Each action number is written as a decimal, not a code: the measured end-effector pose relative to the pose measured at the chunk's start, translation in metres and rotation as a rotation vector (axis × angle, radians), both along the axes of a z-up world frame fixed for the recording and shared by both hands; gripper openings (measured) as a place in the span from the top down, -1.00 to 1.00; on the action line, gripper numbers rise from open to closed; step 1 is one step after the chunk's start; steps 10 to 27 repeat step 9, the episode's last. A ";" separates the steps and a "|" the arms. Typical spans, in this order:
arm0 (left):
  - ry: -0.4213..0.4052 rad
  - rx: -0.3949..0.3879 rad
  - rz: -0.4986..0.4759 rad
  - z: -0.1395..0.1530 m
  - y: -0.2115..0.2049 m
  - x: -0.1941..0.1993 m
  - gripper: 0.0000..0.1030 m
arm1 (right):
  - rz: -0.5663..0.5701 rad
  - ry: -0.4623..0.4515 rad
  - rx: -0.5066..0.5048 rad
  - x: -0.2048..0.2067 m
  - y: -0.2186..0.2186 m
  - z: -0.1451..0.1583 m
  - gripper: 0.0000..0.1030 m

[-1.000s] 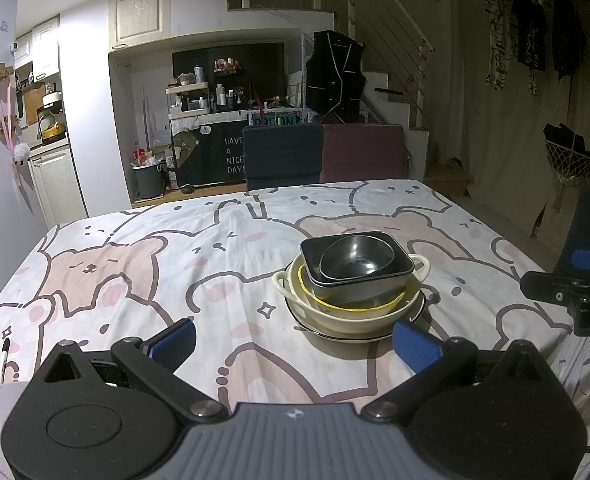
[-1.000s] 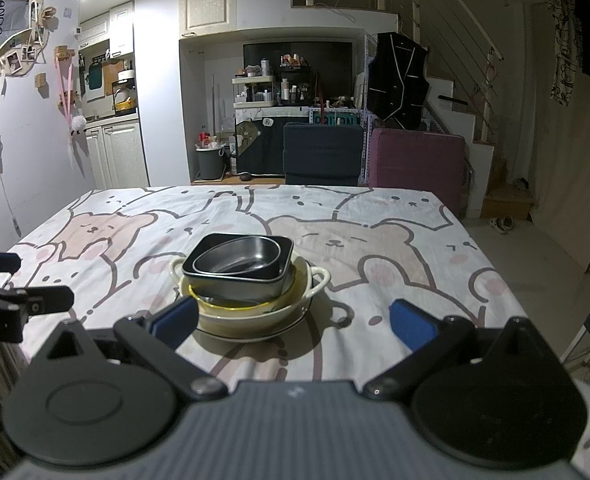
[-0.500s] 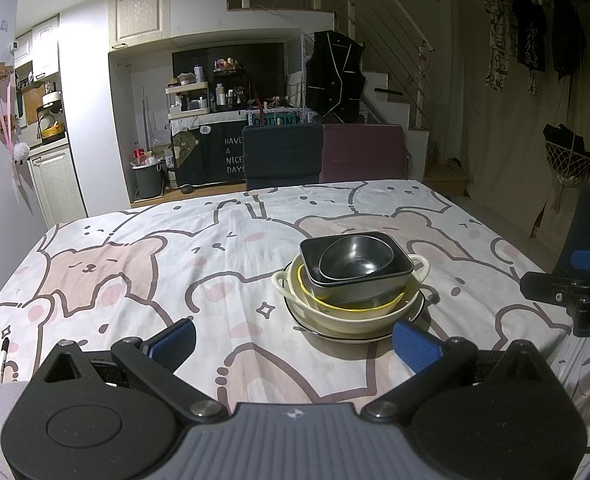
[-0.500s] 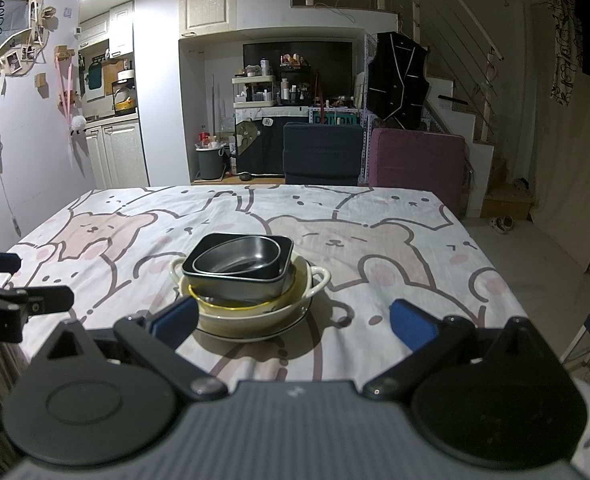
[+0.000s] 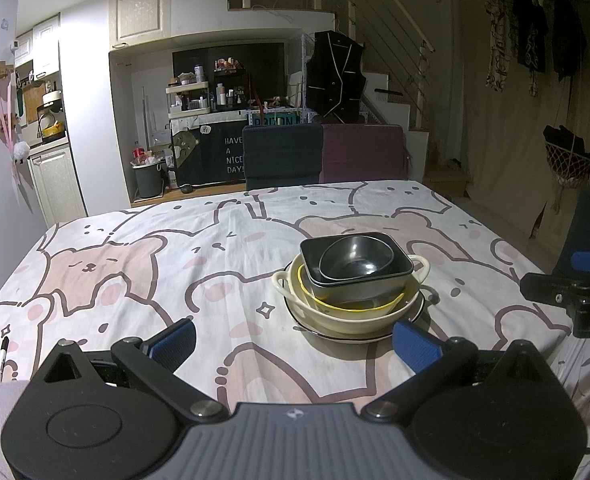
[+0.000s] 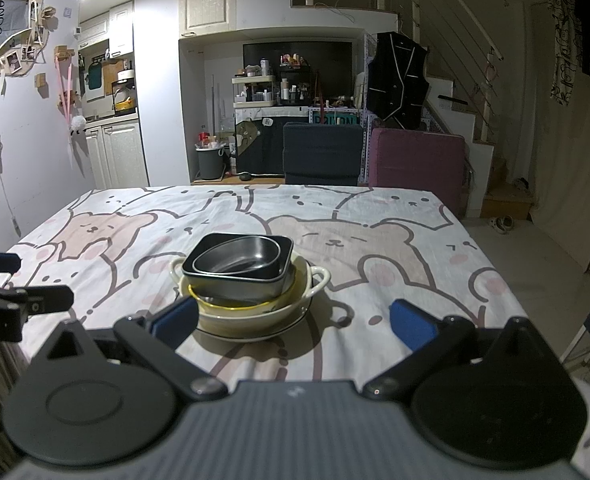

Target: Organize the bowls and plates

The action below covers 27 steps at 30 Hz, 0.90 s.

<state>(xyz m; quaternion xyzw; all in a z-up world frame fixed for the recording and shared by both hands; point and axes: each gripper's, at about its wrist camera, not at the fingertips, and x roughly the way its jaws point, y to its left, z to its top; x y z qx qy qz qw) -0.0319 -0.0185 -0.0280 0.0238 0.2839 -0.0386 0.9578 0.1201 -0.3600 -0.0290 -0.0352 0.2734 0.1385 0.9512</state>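
A stack of dishes stands on the bear-print tablecloth [image 5: 135,280]. From the bottom up: a black-rimmed white plate [image 5: 335,334], a cream two-handled bowl [image 5: 351,318], a yellow-rimmed bowl [image 5: 347,307], a dark square dish [image 5: 359,286] and a small dark metal bowl [image 5: 355,258] on top. My left gripper [image 5: 293,340] hovers open near the table's front edge, the stack just ahead and right of centre. My right gripper [image 6: 293,320] is open too, with the same stack [image 6: 247,276] ahead by its left finger. Nothing is held.
A black pen [image 5: 3,354] lies at the table's front left corner. Two chairs, one dark blue [image 5: 281,156] and one maroon [image 5: 361,152], stand behind the far edge. Each gripper shows at the side edge of the other's view.
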 end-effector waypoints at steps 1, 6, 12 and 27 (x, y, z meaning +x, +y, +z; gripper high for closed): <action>0.000 0.000 0.000 0.000 0.000 0.000 -1.00 | 0.000 0.000 0.000 0.000 0.000 0.000 -0.99; 0.001 -0.003 0.000 0.000 0.000 0.000 -1.00 | 0.000 0.000 0.000 0.000 0.000 0.000 -0.99; 0.000 0.000 0.000 0.000 0.000 0.000 -1.00 | 0.000 0.000 0.000 0.000 0.000 0.000 -0.99; 0.000 0.000 0.000 0.000 0.000 0.000 -1.00 | 0.000 0.000 0.000 0.000 0.000 0.000 -0.99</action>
